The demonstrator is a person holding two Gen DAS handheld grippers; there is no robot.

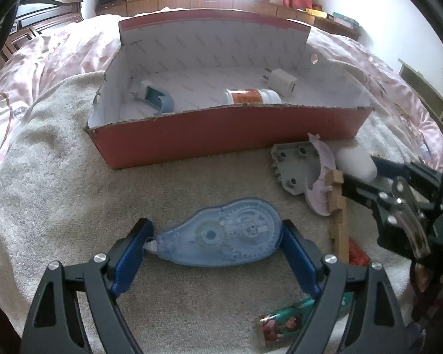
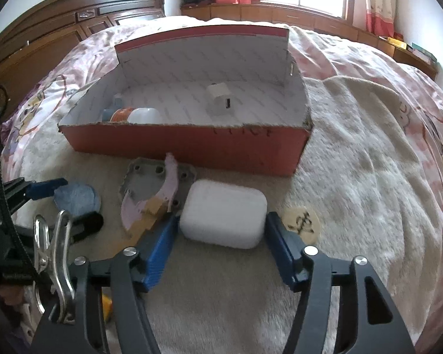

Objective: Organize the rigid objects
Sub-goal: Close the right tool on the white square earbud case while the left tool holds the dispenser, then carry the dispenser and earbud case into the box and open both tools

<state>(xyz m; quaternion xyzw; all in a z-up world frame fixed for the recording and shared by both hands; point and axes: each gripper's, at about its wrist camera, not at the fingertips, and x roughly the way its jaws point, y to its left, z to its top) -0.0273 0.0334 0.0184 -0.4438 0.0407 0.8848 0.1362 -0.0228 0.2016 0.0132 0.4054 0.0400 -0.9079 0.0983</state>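
Observation:
A red cardboard box [image 1: 221, 135] with a white inside stands on a beige towel; it also shows in the right wrist view [image 2: 192, 144]. Inside lie a white charger [image 1: 282, 82], an orange-labelled bottle [image 1: 251, 96] and a blue-grey item [image 1: 158, 98]. My left gripper [image 1: 215, 236] has its blue pads against both ends of a blue correction-tape dispenser [image 1: 221, 236] lying on the towel. My right gripper [image 2: 221, 230] has its pads against both sides of a white earbud case [image 2: 224, 216] on the towel.
A grey plastic plate [image 1: 295, 165], a pink curved piece [image 1: 322, 183] and a wooden piece [image 1: 339, 224] lie right of the dispenser. A round wooden token [image 2: 302, 221] lies right of the case. A colourful small pack [image 1: 283, 321] lies near me. A pink quilt [image 2: 398, 94] surrounds the towel.

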